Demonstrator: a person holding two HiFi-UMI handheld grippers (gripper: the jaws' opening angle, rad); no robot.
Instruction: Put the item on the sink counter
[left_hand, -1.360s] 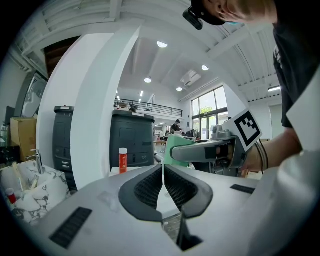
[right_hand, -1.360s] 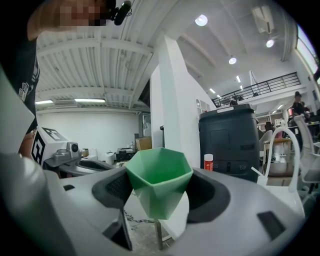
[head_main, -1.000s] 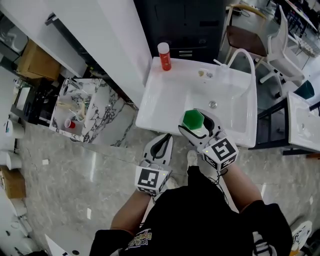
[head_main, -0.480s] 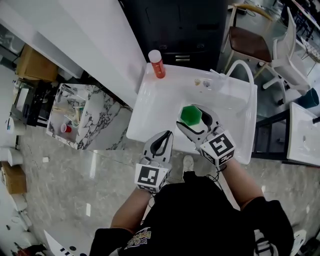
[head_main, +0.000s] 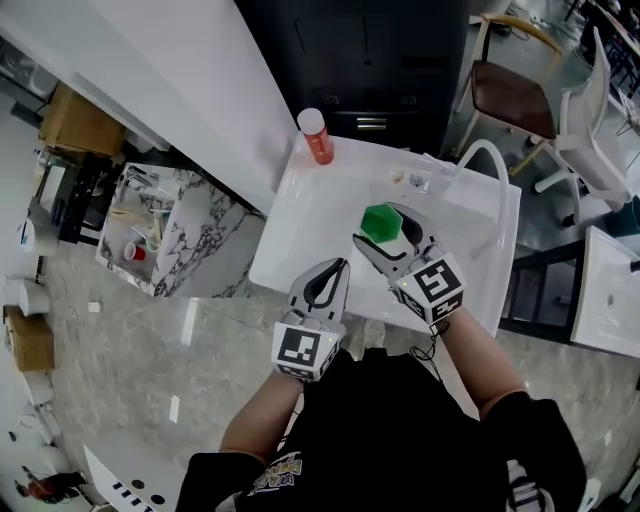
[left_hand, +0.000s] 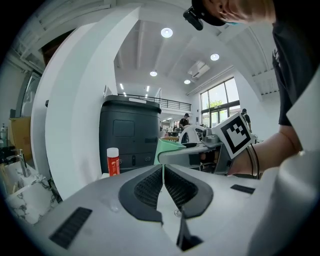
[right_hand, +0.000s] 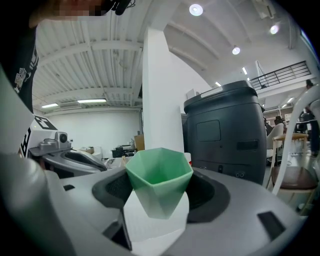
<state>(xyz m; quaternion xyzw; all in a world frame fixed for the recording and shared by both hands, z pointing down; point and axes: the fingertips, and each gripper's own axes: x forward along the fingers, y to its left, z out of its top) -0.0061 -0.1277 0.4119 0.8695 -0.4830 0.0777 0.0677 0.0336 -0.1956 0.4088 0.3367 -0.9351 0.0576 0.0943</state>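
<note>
A green faceted cup (head_main: 381, 222) (right_hand: 159, 179) is held upright over the white sink's (head_main: 290, 225) basin, with my right gripper (head_main: 386, 235) (right_hand: 159, 200) shut on it. In the right gripper view the cup fills the space between the jaws. My left gripper (head_main: 335, 275) (left_hand: 163, 185) hovers at the sink's front edge, jaws pressed together with nothing between them. In the left gripper view the cup (left_hand: 170, 147) and the right gripper show ahead to the right.
A red bottle with a white cap (head_main: 316, 135) (left_hand: 113, 161) stands on the sink's back left corner. A curved white faucet (head_main: 482, 160) rises at the back right. A dark cabinet (head_main: 360, 55) stands behind the sink, a marble-topped shelf (head_main: 170, 225) to its left, chairs (head_main: 520, 85) at the far right.
The right gripper has carried the green cup forward over the basin toward the back of the sink. The left gripper has stayed shut near the front edge.
</note>
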